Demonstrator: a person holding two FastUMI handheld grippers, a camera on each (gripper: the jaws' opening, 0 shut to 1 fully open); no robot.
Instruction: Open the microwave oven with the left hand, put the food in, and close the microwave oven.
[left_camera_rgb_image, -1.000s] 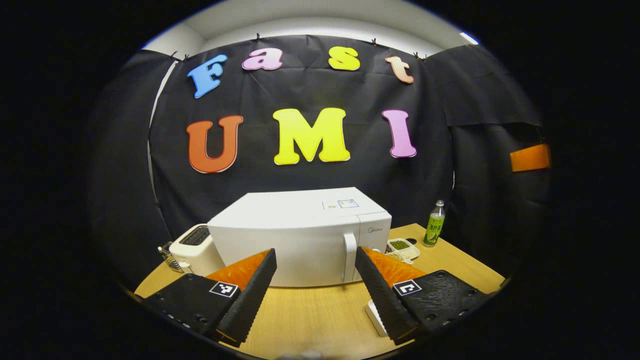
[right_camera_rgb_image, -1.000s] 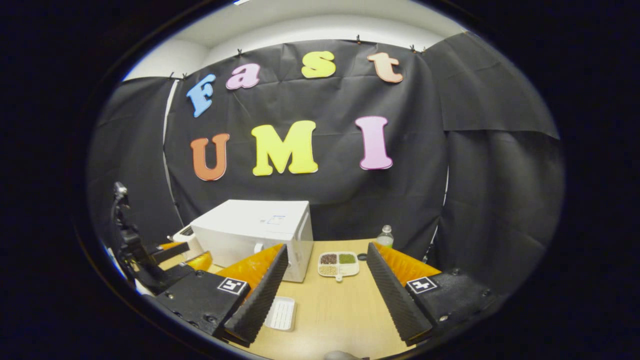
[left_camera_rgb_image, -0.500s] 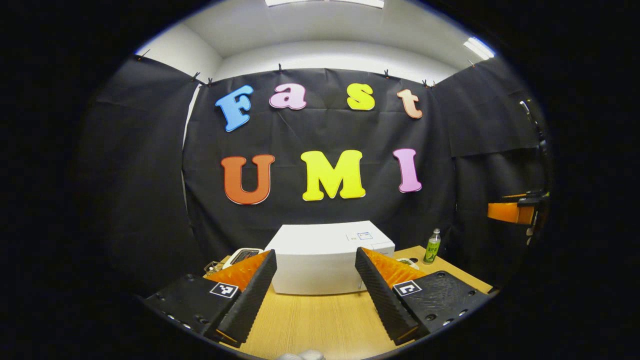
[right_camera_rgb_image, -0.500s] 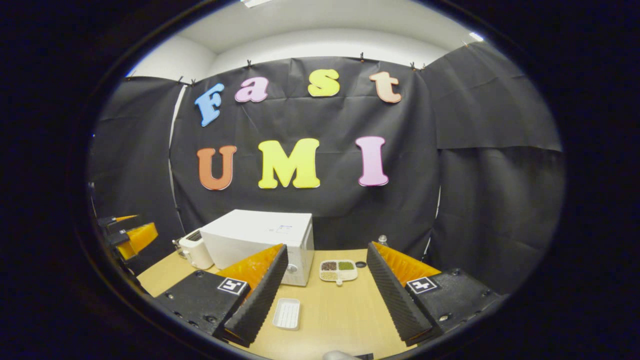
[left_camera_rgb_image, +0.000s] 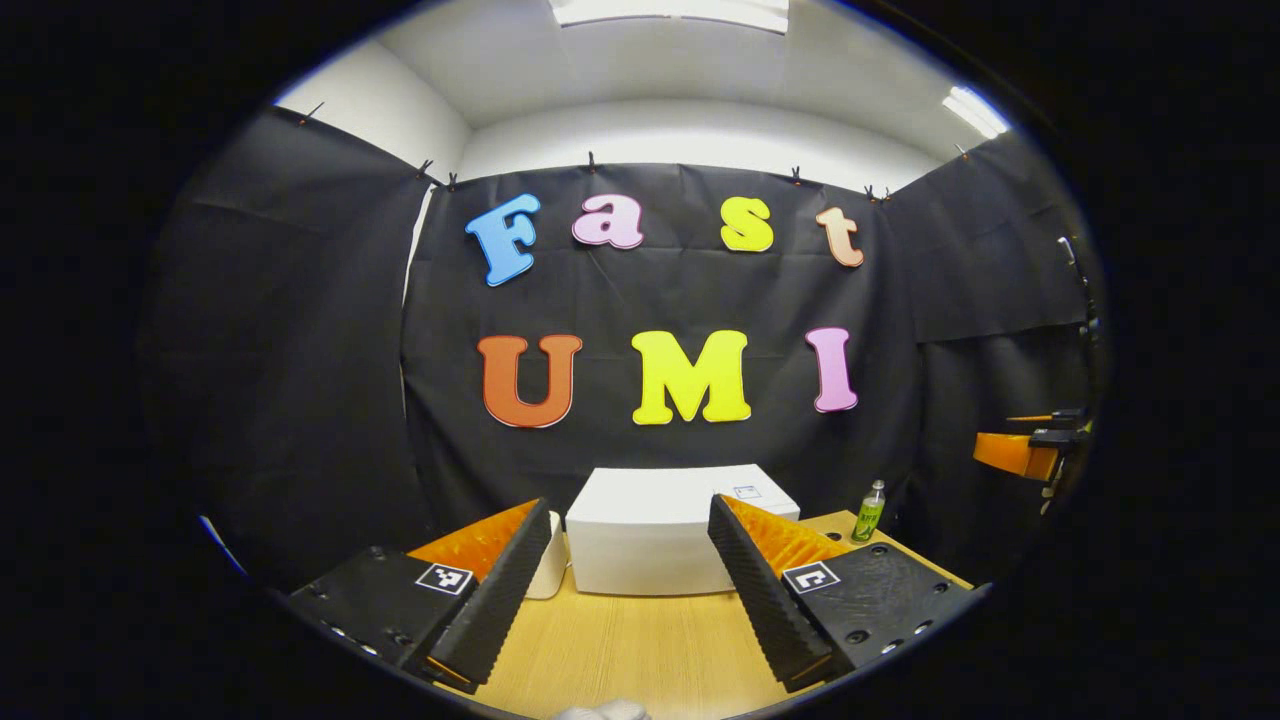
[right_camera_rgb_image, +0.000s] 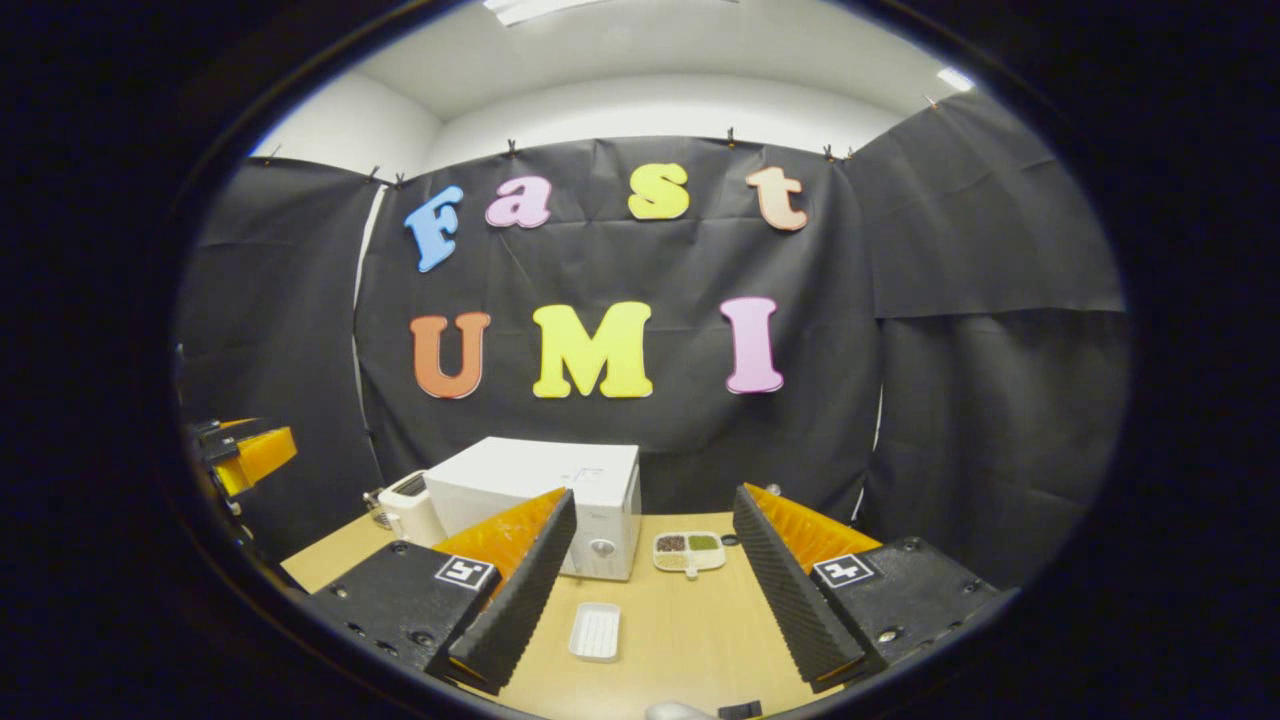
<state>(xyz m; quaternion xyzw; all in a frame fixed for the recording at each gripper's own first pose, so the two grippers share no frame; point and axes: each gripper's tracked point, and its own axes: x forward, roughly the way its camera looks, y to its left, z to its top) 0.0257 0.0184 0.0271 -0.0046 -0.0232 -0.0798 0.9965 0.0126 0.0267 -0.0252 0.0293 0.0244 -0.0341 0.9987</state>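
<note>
The white microwave (left_camera_rgb_image: 640, 535) stands at the back of the wooden table (left_camera_rgb_image: 640, 645) with its door shut. In the right gripper view the microwave (right_camera_rgb_image: 545, 490) sits left of centre. A white divided dish of food (right_camera_rgb_image: 690, 551) lies just right of it. My left gripper (left_camera_rgb_image: 625, 590) is open and empty, well back from the microwave. My right gripper (right_camera_rgb_image: 650, 590) is also open and empty, above the table's near part. The right gripper's orange finger (left_camera_rgb_image: 1025, 450) shows far right, and the left gripper's finger (right_camera_rgb_image: 245, 455) far left.
A white toaster (right_camera_rgb_image: 408, 505) stands left of the microwave. A small white rectangular tray (right_camera_rgb_image: 597, 632) lies on the table in front of the microwave. A green bottle (left_camera_rgb_image: 868, 510) stands at the back right. The black cloth wall closes the booth behind.
Both grippers have drawn back from the microwave and tilted up, so it looks smaller and lower. Both stay open.
</note>
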